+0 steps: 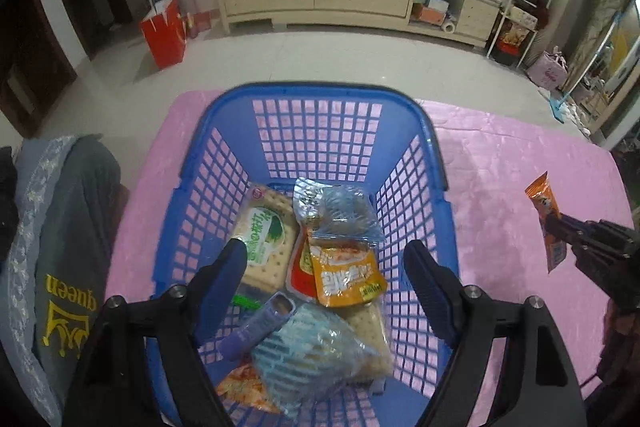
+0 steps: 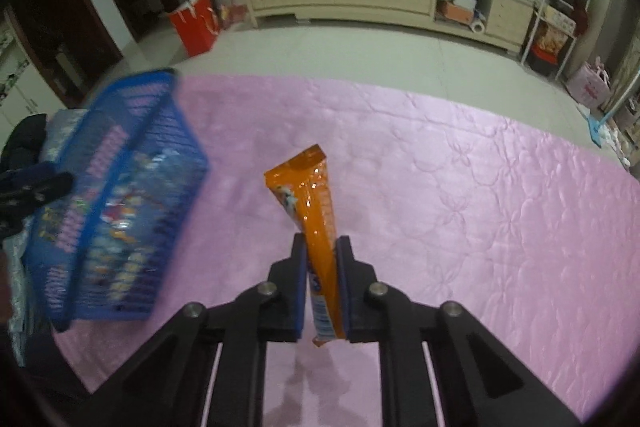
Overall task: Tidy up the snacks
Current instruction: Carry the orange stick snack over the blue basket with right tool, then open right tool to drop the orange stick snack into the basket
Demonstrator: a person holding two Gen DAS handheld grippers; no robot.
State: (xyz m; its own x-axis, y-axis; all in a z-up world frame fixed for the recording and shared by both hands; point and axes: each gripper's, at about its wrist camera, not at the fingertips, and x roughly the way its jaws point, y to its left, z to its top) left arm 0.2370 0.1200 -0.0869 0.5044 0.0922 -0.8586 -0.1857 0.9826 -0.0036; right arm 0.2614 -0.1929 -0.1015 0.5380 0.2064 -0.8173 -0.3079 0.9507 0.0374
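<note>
Two grippers share the work over a pink quilted cloth point(image 2: 460, 187). Farthest left in the left wrist view, a grey garment printed "queen" point(image 1: 68, 267) lies bunched beside the table edge. Next to it stands the blue plastic basket point(image 1: 224, 131), its lattice walls rising around a heap of snacks: a green-labelled cracker pack point(image 1: 266, 239) against the left wall, an orange sachet point(image 1: 346, 277) in the middle, a clear blue-patterned bag point(image 1: 312, 351) nearest the camera (a few more packets lie half buried under these, too covered to name). The left gripper point(image 1: 326, 263) hangs above this heap with its jaws spread wide and nothing between them; it touches no packet.

Farther right, well apart from the basket, the right gripper point(image 2: 322, 247) has its jaws drawn narrow onto an orange stick-shaped snack packet point(image 2: 316, 195), the pads pressing both flat sides. The packet juts forward past the fingertips, and it appears clear of the cloth, though how high is hard to judge.

By my reading, the step in hand is carrying this last loose packet over to the basket, which in the right wrist view sits off to the left. The next move calls for swinging the packet leftward, clearing the near rim, and letting go only once it is above the heap. The empty left gripper should stay out of that path.
</note>
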